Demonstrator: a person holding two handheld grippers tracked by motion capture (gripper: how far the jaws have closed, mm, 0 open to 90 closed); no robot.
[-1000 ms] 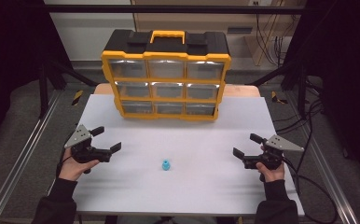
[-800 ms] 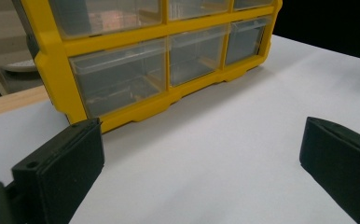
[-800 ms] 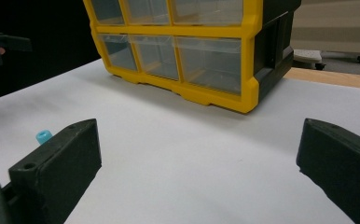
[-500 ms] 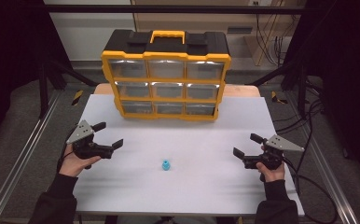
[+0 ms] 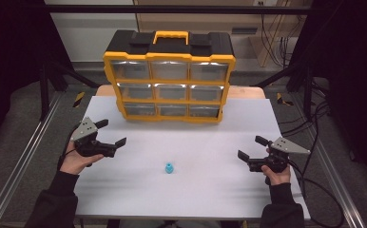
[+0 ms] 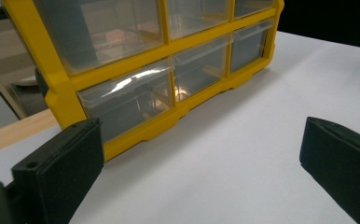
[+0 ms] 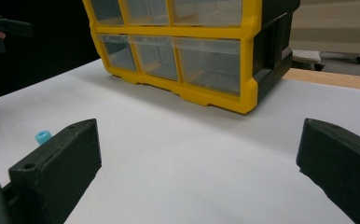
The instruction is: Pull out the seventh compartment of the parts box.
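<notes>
Grippers at rest on a white table (image 5: 210, 199): the left gripper (image 5: 109, 134) and the right gripper (image 5: 249, 147) both sit with jaws wide apart and nothing between them, well to either side of a small blue piece (image 5: 169, 167) that stands alone on the bare surface. Seen along the right gripper's own jaws, the blue piece (image 7: 43, 136) peeks out just behind the left-hand jaw, outside the gap rather than in it. Ahead of the left gripper's open jaws lies the bottom row of clear drawers in a yellow drawer cabinet (image 6: 136, 70), near but not touching.

Risk, judged from this layout: the blue piece is small and light-looking, and a jaw arriving off-centre or closing lopsidedly could nudge it into rolling or skidding across the smooth table, away from both hands. A low, sweeping approach by the right gripper could knock it with the near jaw before the gap lines up.

Compared with a second ago, the left gripper has drifted slightly farther out and toward the cabinet; the right gripper, the blue piece and the cabinet look unchanged.
</notes>
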